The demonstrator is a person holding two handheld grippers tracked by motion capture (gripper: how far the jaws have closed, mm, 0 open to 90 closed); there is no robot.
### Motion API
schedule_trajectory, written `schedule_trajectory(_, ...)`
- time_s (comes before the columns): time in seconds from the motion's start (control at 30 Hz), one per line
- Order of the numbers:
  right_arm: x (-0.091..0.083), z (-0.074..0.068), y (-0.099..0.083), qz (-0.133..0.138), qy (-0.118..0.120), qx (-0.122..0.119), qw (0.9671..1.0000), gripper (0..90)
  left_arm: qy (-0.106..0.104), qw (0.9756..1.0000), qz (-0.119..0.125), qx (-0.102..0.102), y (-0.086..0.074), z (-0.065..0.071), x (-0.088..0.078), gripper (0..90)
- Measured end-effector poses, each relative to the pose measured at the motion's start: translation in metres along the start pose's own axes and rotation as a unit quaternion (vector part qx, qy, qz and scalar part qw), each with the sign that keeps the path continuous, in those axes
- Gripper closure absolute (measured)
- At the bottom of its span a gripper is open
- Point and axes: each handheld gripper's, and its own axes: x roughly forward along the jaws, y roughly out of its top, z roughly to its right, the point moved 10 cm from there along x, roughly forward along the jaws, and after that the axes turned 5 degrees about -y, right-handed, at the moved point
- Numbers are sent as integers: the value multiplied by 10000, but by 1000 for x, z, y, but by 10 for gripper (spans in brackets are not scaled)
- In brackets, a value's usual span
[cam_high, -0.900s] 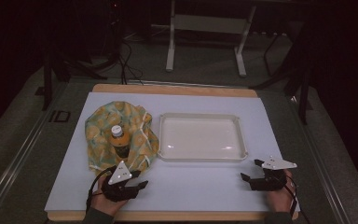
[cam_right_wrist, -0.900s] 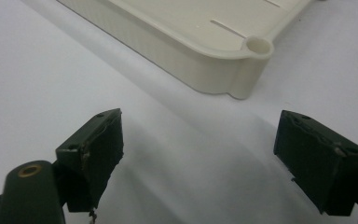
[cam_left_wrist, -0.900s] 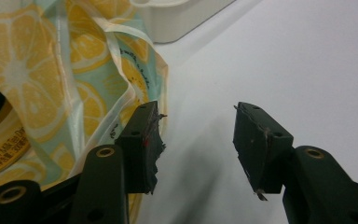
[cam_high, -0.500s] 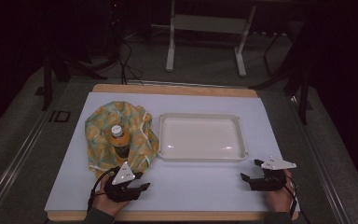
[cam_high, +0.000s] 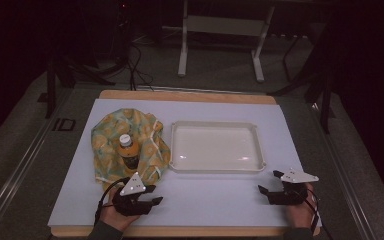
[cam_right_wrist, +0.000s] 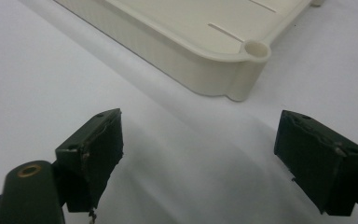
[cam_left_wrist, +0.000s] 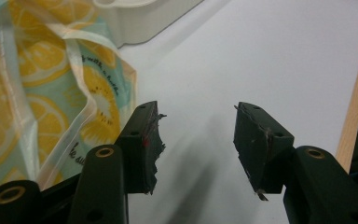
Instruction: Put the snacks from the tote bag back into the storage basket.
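My left gripper (cam_left_wrist: 197, 142) rested low on the white table (cam_high: 220, 200), jaws spread apart and holding nothing, its left jaw just beside the hem of the lemon-print bag (cam_left_wrist: 42, 93). My right gripper (cam_right_wrist: 200, 158) sat well apart at the near right corner, also gaping and empty, facing a corner of the white tray (cam_right_wrist: 214, 51).

The bag (cam_high: 125, 145) lay crumpled left of the tray (cam_high: 215, 127), with 1 bottle (cam_high: 126, 152) standing in its middle. I judged the bag soft, thin and slippery, likely to slump and shift rather than lift cleanly. The taped hem or the pale handle strap (cam_left_wrist: 81, 51) looked the best grip. The bottle seemed heavy enough to tip.
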Motion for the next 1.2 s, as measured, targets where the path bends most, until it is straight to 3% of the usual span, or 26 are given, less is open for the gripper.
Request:
schedule_trajectory(0.27,0,0,0,15,-8,-26,10000,151,-9,9992,-354,207,1,3,2,505)
schedule_trajectory(0.57,0,0,0,6,-29,-45,10000,151,-126,9974,-580,416,4,7,5,505)
schedule_trajectory(1.2,-1,0,1,57,-37,-59,10000,151,-97,9963,-673,518,12,4,-6,505)
